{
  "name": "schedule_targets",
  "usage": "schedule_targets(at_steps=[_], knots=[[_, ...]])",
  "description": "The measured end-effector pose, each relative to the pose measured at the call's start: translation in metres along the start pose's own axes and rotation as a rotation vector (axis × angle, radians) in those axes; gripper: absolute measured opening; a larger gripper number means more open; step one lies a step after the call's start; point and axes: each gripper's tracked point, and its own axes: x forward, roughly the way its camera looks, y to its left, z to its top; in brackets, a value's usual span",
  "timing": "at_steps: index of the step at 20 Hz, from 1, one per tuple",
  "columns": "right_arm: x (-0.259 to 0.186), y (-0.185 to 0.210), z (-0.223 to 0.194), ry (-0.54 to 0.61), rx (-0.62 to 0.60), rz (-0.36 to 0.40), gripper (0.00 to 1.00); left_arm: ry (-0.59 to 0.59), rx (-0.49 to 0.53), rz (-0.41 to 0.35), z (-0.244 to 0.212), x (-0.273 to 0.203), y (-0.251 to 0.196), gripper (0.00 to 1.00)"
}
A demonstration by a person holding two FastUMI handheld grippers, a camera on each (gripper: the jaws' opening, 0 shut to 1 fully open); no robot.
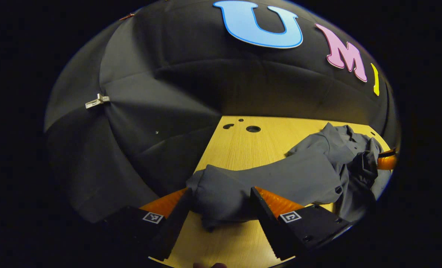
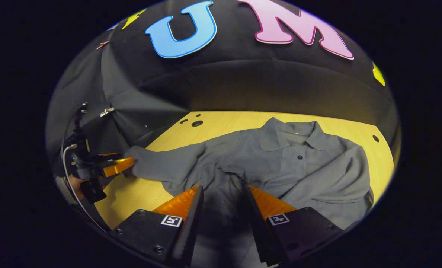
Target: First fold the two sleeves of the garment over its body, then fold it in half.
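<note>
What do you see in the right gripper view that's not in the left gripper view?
Right gripper view: the collar lying flat with a button under it, and the left gripper far off in a hand. Left gripper view: the sleeve end close up, bunched between that gripper's own fingers. Both: the grey shirt on the wooden table.

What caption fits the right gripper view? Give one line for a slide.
Right claw open over a grey shirt on the wooden table; left claw at its outstretched sleeve.
</note>
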Motion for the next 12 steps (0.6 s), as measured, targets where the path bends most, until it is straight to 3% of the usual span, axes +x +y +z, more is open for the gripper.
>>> schedule_targets(at_steps=[6, 9, 12], knots=[[-0.054, -0.021, -0.002, -0.014, 0.006, -0.049, 0.68, 0.136, 0.029, 0.017, -0.033, 0.025, 0.003, 0.98], [-0.076, -0.029, -0.01, -0.013, 0.027, -0.071, 0.68, 0.191, 0.005, -0.035, -0.045, 0.029, -0.014, 1.0], [-0.096, -0.04, -0.02, -0.018, 0.025, -0.105, 0.68, 0.178, -0.01, -0.109, -0.038, 0.03, -0.034, 0.46]])
